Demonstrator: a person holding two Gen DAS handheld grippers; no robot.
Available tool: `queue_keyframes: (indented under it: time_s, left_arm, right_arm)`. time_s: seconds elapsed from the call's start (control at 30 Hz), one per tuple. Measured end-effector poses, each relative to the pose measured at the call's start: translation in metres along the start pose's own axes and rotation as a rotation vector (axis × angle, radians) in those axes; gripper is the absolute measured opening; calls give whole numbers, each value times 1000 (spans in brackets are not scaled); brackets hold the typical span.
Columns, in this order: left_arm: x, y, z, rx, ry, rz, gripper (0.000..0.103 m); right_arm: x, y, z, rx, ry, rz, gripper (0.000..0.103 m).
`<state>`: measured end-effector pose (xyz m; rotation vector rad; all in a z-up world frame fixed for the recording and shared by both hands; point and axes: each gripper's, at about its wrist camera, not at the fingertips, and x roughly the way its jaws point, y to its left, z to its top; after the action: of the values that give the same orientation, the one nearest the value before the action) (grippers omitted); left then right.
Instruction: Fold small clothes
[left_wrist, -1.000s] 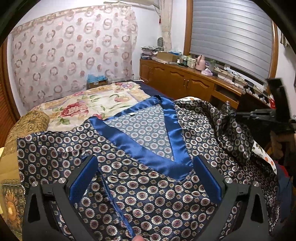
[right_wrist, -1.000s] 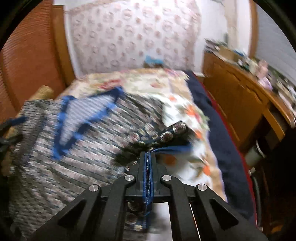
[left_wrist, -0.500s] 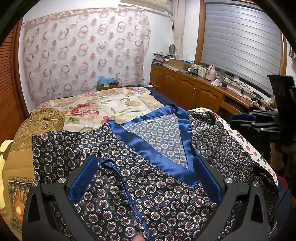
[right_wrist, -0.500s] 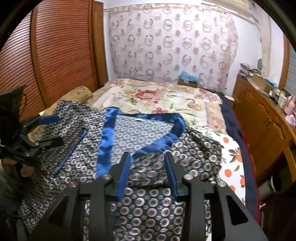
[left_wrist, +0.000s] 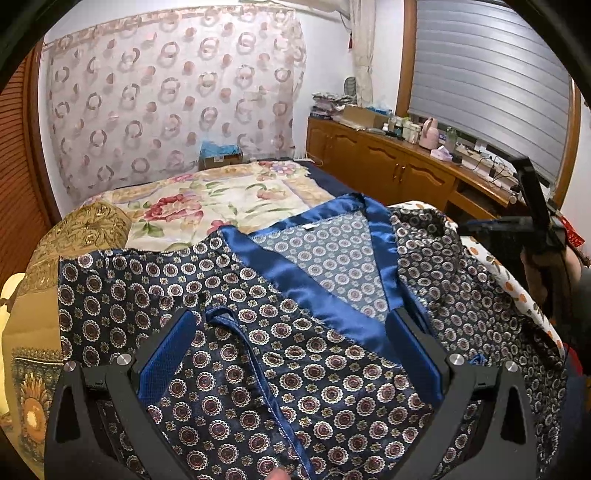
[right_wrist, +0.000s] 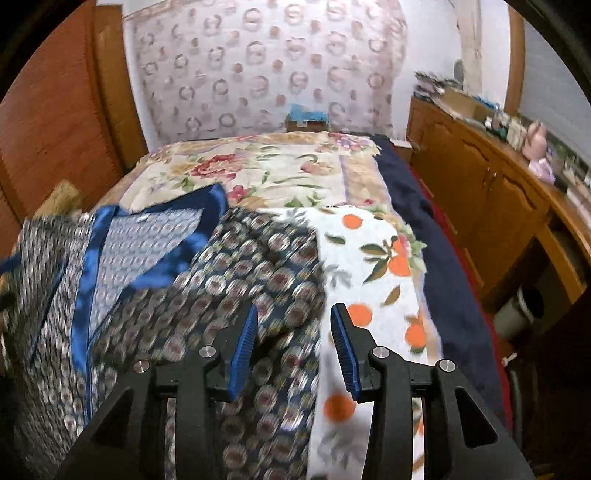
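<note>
A dark navy patterned garment (left_wrist: 280, 354) with a bright blue satin collar band (left_wrist: 317, 291) lay spread across the near end of the bed (left_wrist: 207, 199), its neckline opening toward the headboard end and showing a lighter patterned lining (left_wrist: 332, 254) inside the V. The left tool (left_wrist: 291, 354) hung low over the garment's front panel with its two blue pads (left_wrist: 166, 354) spread wide, one to each side of the cloth below; nothing was pinched between them, and a thin blue cord or piping (left_wrist: 258, 373) ran across the fabric between the fingers. The right tool (right_wrist: 291, 343) hovered over the garment's right-hand edge, where the dark fabric met a white sheet printed with oranges (right_wrist: 373, 266). Its jaws had just been opening and stood partly apart, with cloth lying under the gap but not gripped; the right wrist view was blurred, so finer detail of the fabric there could not be made out. In the left wrist view the right tool (left_wrist: 517, 229) showed at the far right edge, held by a hand (left_wrist: 539, 266) beside the bed. A floral bedspread (right_wrist: 266, 166) covered the far half of the bed, and a golden patterned pillow (left_wrist: 81, 229) sat to the left of the garment. A wooden cabinet (left_wrist: 388, 170) carrying small items ran along the right wall under a closed shutter, and a curtain with ring prints (left_wrist: 170, 99) hung behind the bed.
</note>
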<state>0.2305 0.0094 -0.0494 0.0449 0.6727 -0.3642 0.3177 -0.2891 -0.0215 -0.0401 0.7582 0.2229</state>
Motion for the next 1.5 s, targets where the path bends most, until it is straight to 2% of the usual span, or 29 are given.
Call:
queue_keyframes:
  time_s: [0.17,0.2,0.23,0.3,0.4,0.47,0.5,0.53,0.6,0.73,1.0,1.17,1.2,1.27,1.3,1.37,1.47,1.5]
  left_arm:
    - [5,2,-1,-5,17,9,103]
    - [5,3,-2,-6,19,10,103]
    - [5,3,-2,-7,20,11,103]
    - [5,2,-2,-7,20,12,103]
    - [5,2,-2,-5,18,11,103]
    - [5,2,-3,-2,20,11,103]
    - [5,2,-3,0,20,11,103]
    - [5,2,-3,1,20,11,103]
    - [6,1,-3,1,22,13,103]
    - [6,1,-4,-1,24,12,103]
    - [3,-4,-3,13,12,10,103]
    - [4,-4,-3,10,19,13,103]
    - [5,-4,-4,10,21,16,103]
    - [5,-3,-4,9,23,19,103]
    - [5,-3,-4,8,22,21,103]
    - [4,-2,-4,5,20,21,103]
    - [5,-2,-4,5,21,23,103]
    - [5,-2,-4,6,22,23,103]
  right_arm:
    - [42,-19,23,40,105,41,40]
    - [48,-21,26,47,122,55,23]
    - [53,-21,30,48,131,71,10]
    - [55,-17,40,26,111,83,6]
    - [46,-1,55,-37,46,103,6]
    - [39,10,62,-79,14,74,7]
    - [38,15,65,-96,-1,51,14]
    - [36,19,67,-110,-15,36,31]
    - [31,22,68,-112,-50,5,42]
    - [18,20,55,-98,-64,-8,42]
    - [37,24,12,-85,86,14,42]
    - [64,20,20,-35,133,44,42]
    - [69,21,23,-29,137,38,39]
    - [75,16,37,-9,137,68,12]
    - [76,15,44,-13,125,79,4]
    - [69,21,52,-43,64,78,4]
    - [47,34,60,-86,-66,123,4]
    - [42,38,62,-102,-98,117,9]
